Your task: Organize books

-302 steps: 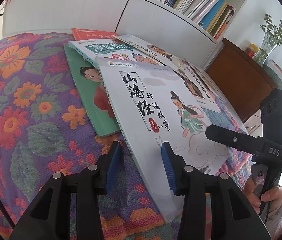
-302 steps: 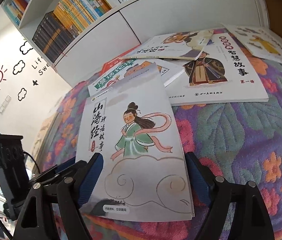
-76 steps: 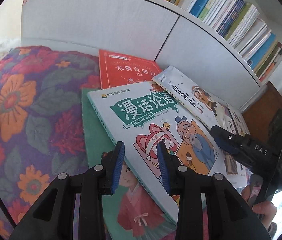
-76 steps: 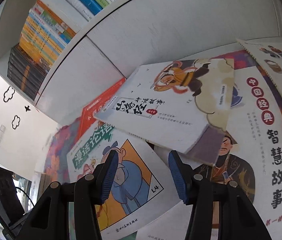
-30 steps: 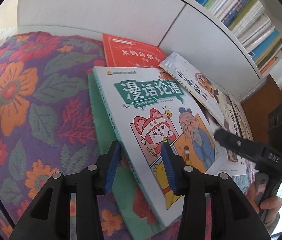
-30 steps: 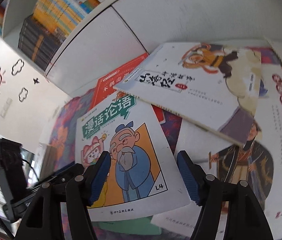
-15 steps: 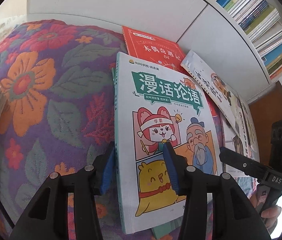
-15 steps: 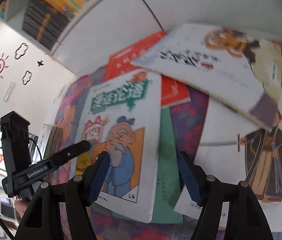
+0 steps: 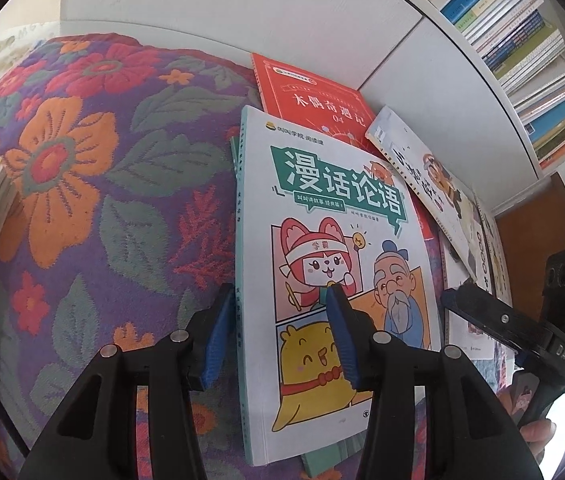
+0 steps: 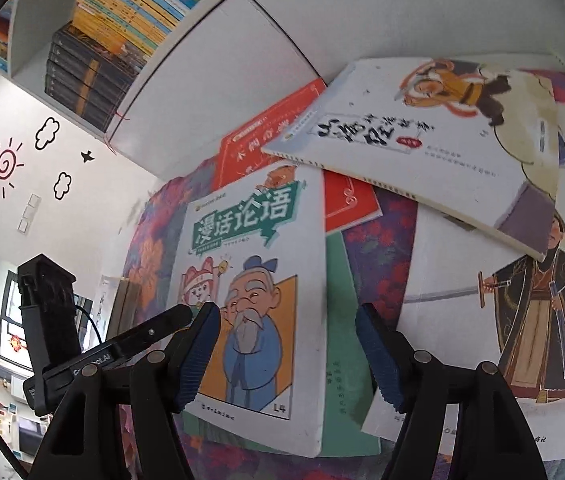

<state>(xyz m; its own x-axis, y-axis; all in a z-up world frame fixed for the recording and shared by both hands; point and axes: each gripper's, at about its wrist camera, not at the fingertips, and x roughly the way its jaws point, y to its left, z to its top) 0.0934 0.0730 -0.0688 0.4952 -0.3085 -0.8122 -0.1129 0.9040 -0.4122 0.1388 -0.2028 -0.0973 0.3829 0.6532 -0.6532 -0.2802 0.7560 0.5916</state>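
Left gripper (image 9: pixel 278 328) straddling spine edge of comic book (image 9: pixel 334 248), pads not pressing, likely aligning it over green book (image 10: pixel 340 320). Right gripper (image 10: pixel 286 354) hovering agape, empty.

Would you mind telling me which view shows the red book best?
The left wrist view: the red book has its upper cover and title sharp, only its lower part under the comic book. The right wrist view shows it blurred, split by overlapping books.
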